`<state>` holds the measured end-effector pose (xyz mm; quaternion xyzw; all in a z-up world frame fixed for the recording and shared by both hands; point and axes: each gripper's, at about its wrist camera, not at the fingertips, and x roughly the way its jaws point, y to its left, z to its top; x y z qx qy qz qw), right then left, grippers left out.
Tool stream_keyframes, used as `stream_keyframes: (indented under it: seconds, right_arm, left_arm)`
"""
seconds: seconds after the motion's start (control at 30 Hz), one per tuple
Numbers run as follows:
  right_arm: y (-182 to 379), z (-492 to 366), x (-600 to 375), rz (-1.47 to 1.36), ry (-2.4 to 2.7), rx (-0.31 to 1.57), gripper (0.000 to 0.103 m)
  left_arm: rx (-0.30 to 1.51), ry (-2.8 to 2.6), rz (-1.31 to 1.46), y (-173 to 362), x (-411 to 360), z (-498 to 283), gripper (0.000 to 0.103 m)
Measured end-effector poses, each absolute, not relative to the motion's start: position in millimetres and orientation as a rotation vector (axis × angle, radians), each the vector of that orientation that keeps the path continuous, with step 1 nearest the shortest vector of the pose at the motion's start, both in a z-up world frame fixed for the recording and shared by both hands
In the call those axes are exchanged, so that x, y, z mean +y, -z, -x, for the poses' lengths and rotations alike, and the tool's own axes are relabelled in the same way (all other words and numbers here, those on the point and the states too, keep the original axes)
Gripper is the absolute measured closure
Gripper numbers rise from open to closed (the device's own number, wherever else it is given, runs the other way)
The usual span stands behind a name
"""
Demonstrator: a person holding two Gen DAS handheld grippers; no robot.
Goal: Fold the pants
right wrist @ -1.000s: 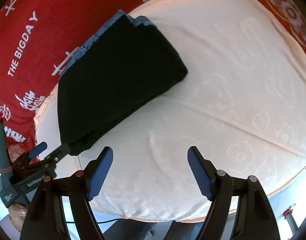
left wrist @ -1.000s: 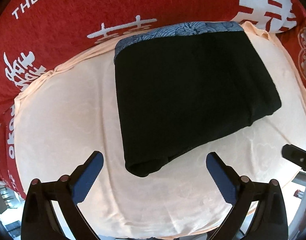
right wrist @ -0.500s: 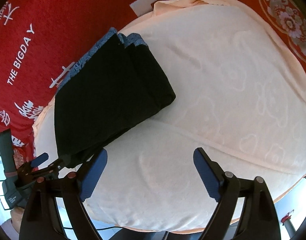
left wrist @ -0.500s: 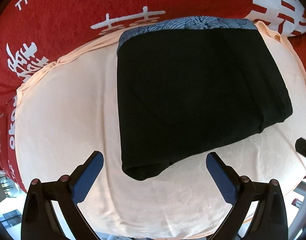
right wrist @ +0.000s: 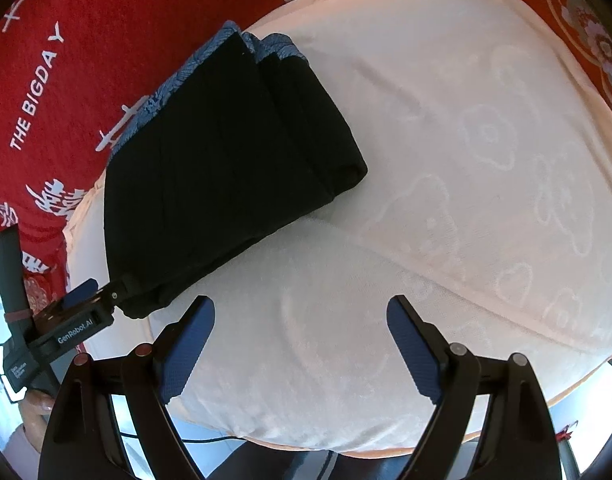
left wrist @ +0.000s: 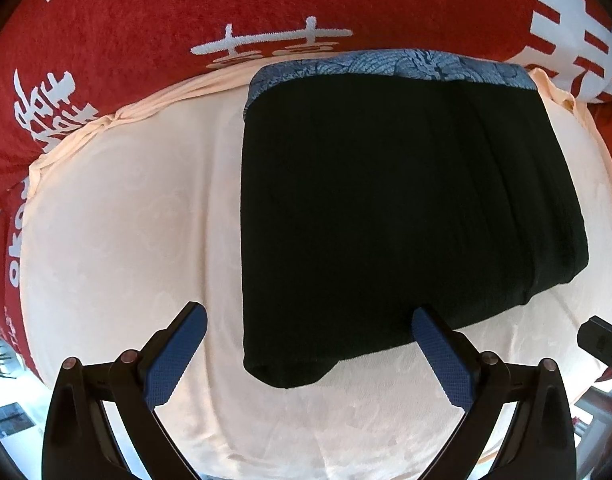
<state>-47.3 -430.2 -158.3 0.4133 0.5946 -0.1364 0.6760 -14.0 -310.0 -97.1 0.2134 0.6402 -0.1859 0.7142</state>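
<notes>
Black pants (left wrist: 401, 216) lie folded into a thick rectangle on a peach cloth (left wrist: 118, 240), the blue patterned waistband (left wrist: 385, 66) at the far edge. My left gripper (left wrist: 307, 314) hangs open straight above their near corner, and its right finger (left wrist: 437, 352) overlaps the near fold. In the right wrist view the pants (right wrist: 218, 168) sit at the left, with the left gripper (right wrist: 86, 300) at their near corner. My right gripper (right wrist: 302, 304) stands open over bare peach cloth (right wrist: 445, 200), to the right of the pants, with nothing between its fingers.
A red cloth (left wrist: 154, 40) with white lettering lies under the peach one, showing beyond it on the far side and left (right wrist: 54, 60). The peach cloth's rounded near edge drops off toward the floor. A person's hand (right wrist: 34, 404) holds the left gripper's handle.
The left gripper has come closer to the pants; their near corner now sits between its fingers. The right gripper's fingers have spread wider, and the pants sit further left in its view.
</notes>
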Motion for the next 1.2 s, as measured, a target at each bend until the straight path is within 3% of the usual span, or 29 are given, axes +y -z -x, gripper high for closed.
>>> stream_keyframes:
  seconds: [1.2]
  right_arm:
    - [162.3, -2.3, -492.0, -0.815, 0.299, 1.364, 0.013]
  left_arm:
    - [1.418, 0.413, -0.379, 104.0, -308.4, -44.2, 0.0]
